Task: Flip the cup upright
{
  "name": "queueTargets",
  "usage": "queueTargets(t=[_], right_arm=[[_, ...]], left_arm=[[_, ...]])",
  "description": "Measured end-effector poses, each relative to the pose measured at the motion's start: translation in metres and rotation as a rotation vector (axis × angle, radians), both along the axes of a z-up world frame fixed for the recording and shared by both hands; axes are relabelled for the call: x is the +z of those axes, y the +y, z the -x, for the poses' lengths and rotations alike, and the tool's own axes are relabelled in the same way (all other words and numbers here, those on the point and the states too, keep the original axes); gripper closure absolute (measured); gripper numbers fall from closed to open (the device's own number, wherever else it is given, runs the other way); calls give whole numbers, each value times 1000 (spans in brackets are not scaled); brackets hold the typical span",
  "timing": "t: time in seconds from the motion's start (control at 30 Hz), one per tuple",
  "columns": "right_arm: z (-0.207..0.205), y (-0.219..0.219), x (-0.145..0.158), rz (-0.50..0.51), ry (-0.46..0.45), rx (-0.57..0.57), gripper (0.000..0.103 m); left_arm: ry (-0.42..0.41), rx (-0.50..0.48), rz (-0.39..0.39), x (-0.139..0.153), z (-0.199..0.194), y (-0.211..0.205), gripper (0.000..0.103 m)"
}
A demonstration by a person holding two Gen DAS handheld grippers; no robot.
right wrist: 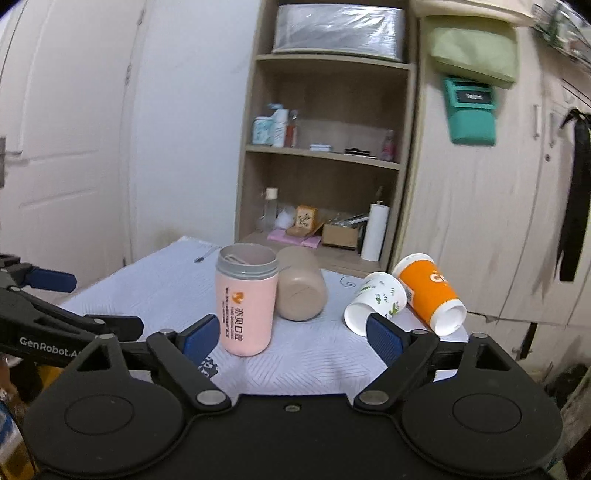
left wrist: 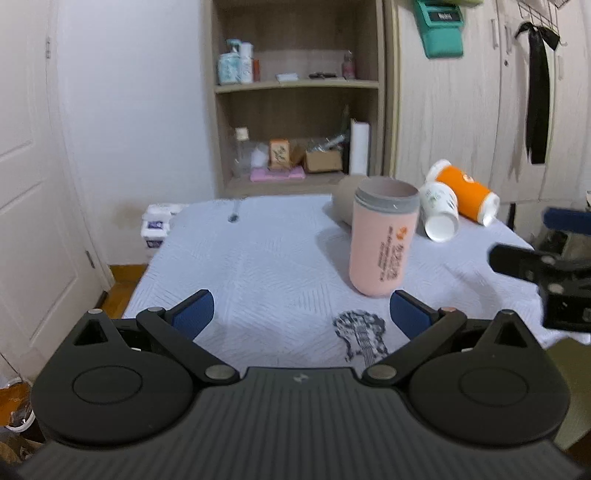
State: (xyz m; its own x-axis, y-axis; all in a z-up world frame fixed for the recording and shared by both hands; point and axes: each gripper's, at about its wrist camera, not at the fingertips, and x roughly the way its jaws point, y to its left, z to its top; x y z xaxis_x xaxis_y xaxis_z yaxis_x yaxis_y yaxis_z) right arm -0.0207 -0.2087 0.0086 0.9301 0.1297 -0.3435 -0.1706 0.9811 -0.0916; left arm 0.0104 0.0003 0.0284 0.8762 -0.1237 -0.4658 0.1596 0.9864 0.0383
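Pink cup (right wrist: 246, 302) upright on table (left wrist: 258, 251), left tongs (left wrist: 302, 314) wide, right tongs (right wrist: 293, 334) wide

wooden shelf (right wrist: 325, 155) behind the table (left wrist: 258, 258); green pouch (left wrist: 441, 35) on wardrobe.

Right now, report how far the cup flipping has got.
Done: the pink cup stands upright, mouth up. In hand: nothing; the left gripper and right gripper both have open, empty jaws. Left: the tan cup, white paper cup and orange cup lie on their sides on the table.
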Motion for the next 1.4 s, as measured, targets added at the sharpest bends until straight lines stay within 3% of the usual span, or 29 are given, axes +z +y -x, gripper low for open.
queueTargets(t=[0.1, 0.27, 0.77, 0.93, 1.4], right_arm=[[1, -2, -5, -6, -12, -24, 10], [-5, -7, -9, -31, -10, -65, 0], [1, -3, -14, -29, -19, -146, 0], [3, -1, -15, -16, -18, -163, 0], [4, 3, -20, -18, -18, -191, 0]], left_arm=[[-11, 22, 2, -2, -1, 1, 0], [-6, 23, -3, -6, -1, 0, 0], [-40, 34, 32, -7, 10, 4, 0], [-63, 91, 20, -10, 12, 8, 0], [-50, 81, 18, -13, 10, 12, 0]])
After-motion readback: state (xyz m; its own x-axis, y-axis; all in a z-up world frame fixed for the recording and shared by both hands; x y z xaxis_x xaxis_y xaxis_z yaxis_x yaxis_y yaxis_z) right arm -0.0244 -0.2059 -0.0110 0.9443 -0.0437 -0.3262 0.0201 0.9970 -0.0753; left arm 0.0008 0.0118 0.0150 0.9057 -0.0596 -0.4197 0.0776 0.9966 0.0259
